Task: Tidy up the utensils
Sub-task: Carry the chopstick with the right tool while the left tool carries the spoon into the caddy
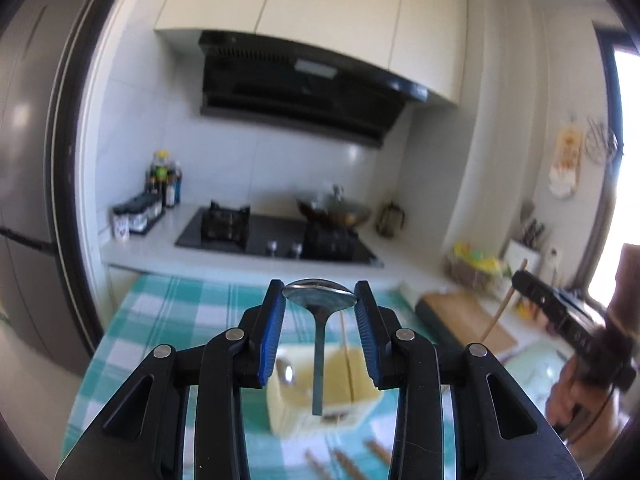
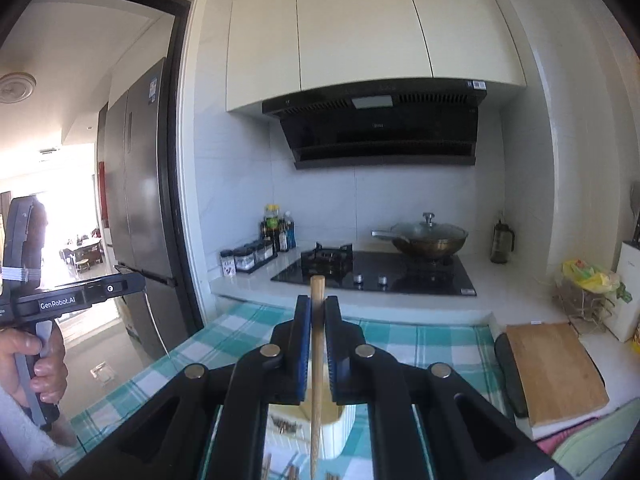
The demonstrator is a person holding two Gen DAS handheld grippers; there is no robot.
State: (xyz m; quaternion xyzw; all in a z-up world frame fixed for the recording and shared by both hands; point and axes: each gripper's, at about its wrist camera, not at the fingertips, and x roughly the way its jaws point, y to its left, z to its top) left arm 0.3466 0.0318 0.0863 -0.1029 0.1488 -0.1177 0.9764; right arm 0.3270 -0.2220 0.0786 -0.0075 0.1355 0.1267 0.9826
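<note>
Left tongs (image 1: 319,294) clamp spoon (image 1: 319,300) bowl, handle hanging toward 6 | right tongs (image 2: 317,312) clamp chopstick (image 2: 316,380) upright | both above cream holder (image 1: 320,392) | holder already has a spoon; chopsticks (image 1: 344,460) left on worktop (image 1: 160,312) at 6 | judged mid-task

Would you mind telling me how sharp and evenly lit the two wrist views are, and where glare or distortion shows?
Left wrist view: the background is motion-blurred, the stove and checked cloth smeared, while the spoon between the fingers stays sharp; the window at the right edge is blown out. Right wrist view: much crisper, though the doorway at left is overexposed. Both views bend straight cabinet edges and have dark corners.
</note>
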